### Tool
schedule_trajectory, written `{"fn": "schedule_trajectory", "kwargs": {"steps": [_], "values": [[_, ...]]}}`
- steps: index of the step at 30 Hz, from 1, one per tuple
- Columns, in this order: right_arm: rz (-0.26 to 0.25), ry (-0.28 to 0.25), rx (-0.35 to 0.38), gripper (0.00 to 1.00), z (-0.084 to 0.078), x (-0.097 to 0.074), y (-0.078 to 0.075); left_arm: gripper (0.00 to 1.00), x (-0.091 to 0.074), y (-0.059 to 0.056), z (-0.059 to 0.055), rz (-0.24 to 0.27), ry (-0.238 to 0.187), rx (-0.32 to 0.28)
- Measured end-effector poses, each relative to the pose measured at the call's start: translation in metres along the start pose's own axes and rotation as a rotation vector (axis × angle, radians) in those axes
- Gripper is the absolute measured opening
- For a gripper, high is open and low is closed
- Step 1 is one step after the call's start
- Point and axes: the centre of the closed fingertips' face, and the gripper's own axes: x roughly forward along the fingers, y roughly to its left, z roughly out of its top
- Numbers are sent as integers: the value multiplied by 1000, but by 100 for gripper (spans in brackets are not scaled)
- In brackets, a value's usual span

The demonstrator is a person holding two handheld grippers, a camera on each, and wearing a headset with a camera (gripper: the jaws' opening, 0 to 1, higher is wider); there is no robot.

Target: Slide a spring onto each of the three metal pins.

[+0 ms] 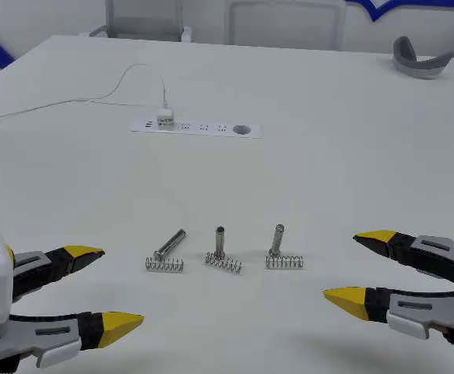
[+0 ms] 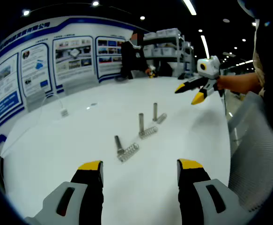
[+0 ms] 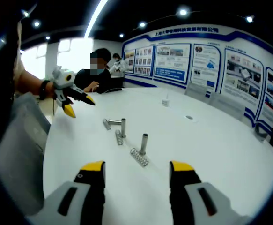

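Flanking 3 pins (image 1: 219, 241), 3 springs (image 1: 223, 263) on table (image 1: 328, 156), left claw (image 1: 122, 285), right claw (image 1: 340, 265), both wide open, empty

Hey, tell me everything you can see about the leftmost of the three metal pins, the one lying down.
The short silvery metal pin is a plain, shiny cylinder lying on its side on the white table. In the head view it runs diagonally, near end at lower left, far end at upper right. It carries no spring. A small coiled wire spring lies crosswise just in front of its near end, too close to tell whether they touch. Nothing grips it.
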Motion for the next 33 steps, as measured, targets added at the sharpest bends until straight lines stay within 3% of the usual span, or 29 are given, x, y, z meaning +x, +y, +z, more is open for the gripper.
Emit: {"fn": "schedule_trajectory", "kwargs": {"steps": [22, 33], "values": [[8, 2, 8, 58, -3, -1, 0, 64, 1, -1, 3, 7, 5, -9], [5, -4, 9, 58, -2, -1, 1, 60, 5, 9, 18, 21, -14, -6]]}}
